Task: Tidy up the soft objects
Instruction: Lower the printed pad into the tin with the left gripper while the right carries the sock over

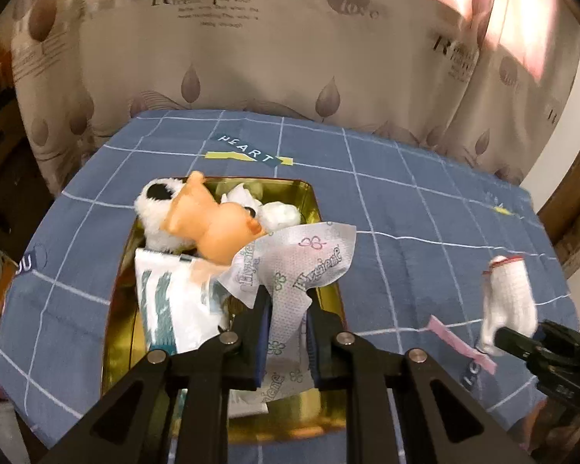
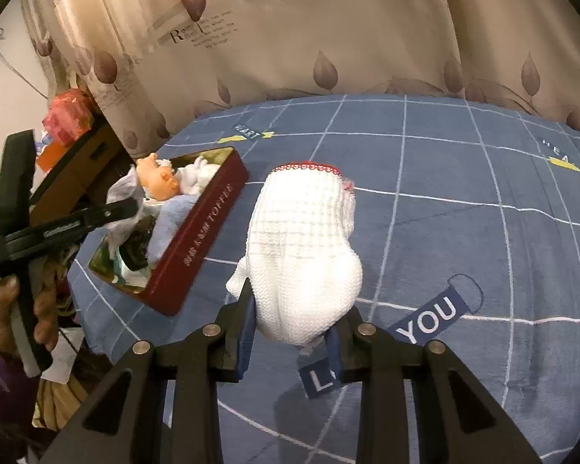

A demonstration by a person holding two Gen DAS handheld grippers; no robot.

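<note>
A rectangular tin [image 1: 121, 270], gold inside and red outside [image 2: 197, 255], sits on the blue checked cloth. It holds a black-and-white plush [image 1: 154, 208], an orange rubber doll [image 1: 208, 228], white cloth pieces and a white-and-teal packet [image 1: 170, 305]. My left gripper [image 1: 286, 301] is shut on a white printed tissue pack [image 1: 294, 266] over the tin. My right gripper [image 2: 294, 328] is shut on a white knitted sock with a red edge [image 2: 305, 247], held above the cloth to the right of the tin. The sock also shows in the left wrist view [image 1: 508, 297].
A beige leaf-print curtain [image 1: 251, 58] hangs behind the table. Cardboard boxes [image 2: 77, 170] and red packets [image 2: 67, 116] stand to the left of the table. The blue cloth [image 2: 483, 212] stretches to the right of the tin. The table's edges are near on the left and front.
</note>
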